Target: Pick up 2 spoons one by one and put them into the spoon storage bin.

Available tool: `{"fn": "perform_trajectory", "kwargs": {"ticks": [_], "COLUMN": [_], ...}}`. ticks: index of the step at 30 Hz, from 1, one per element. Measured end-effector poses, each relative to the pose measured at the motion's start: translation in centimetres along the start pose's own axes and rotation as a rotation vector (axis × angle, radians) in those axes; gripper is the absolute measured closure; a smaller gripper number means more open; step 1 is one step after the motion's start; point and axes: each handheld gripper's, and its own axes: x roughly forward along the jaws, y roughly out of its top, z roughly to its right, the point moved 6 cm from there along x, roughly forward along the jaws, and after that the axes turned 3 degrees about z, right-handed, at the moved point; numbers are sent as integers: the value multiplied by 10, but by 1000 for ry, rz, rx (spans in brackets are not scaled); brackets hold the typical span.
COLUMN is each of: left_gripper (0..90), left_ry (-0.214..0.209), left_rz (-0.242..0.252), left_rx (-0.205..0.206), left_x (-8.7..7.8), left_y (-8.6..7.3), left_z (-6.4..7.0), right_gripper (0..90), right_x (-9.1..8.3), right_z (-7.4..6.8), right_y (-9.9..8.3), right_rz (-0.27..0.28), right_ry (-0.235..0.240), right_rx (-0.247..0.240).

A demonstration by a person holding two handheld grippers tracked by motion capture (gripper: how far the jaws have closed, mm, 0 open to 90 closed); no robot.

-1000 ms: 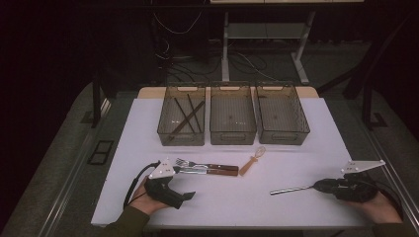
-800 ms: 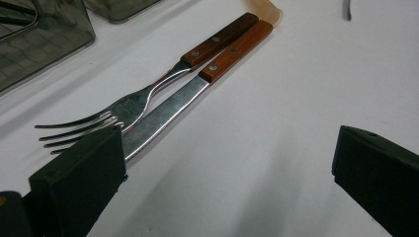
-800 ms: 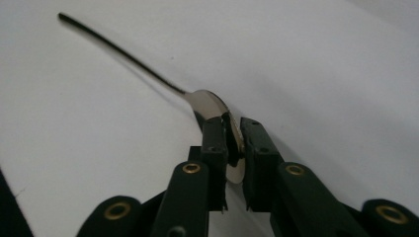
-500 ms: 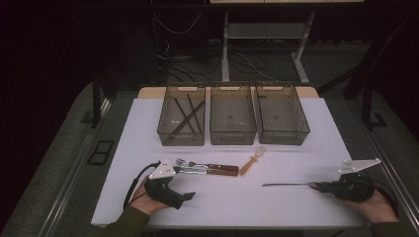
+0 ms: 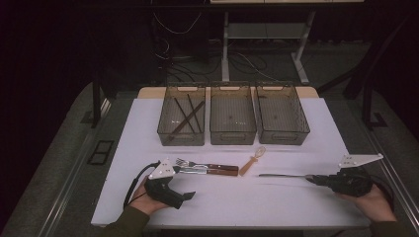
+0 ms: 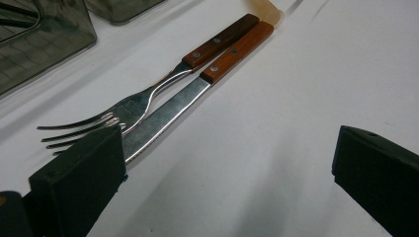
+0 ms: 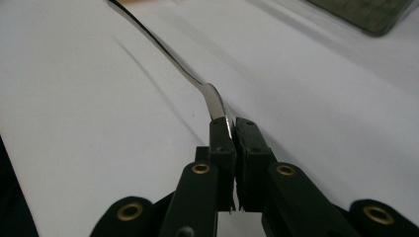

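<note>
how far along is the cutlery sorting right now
Early on, by the look of it. Done: dark sticks lie in the left bin; the middle bin and right bin look empty. In hand: the right claw grips a metal utensil. Left: fork, knife and small spoon lie by the open left claw.

Polished metal utensil [image 7: 168, 54]; glossy wooden knife handle [image 6: 237, 51]; matt white table [image 5: 296, 207].

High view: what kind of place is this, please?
Probably a lab or recording workspace, not a kitchen: a white table with three sorting bins in a row, cables and a metal frame on the floor behind, and dark surroundings.
</note>
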Motion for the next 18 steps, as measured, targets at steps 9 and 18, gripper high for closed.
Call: {"fn": "perform_trajectory", "kwargs": {"ticks": [9,18], "left_gripper": [0,0], "left_ry": [4,6], "left_rz": [1,-3], "left_rx": [-9,-11], "left_x": [0,1], "left_y": [0,0], "left_z": [-1,-1], "right_gripper": [870,870], "right_x": [5,7], "right_z": [0,-2], "right_y": [20,35], "right_rz": [36,66], "right_ry": [-44,-99], "right_rx": [18,44]}}
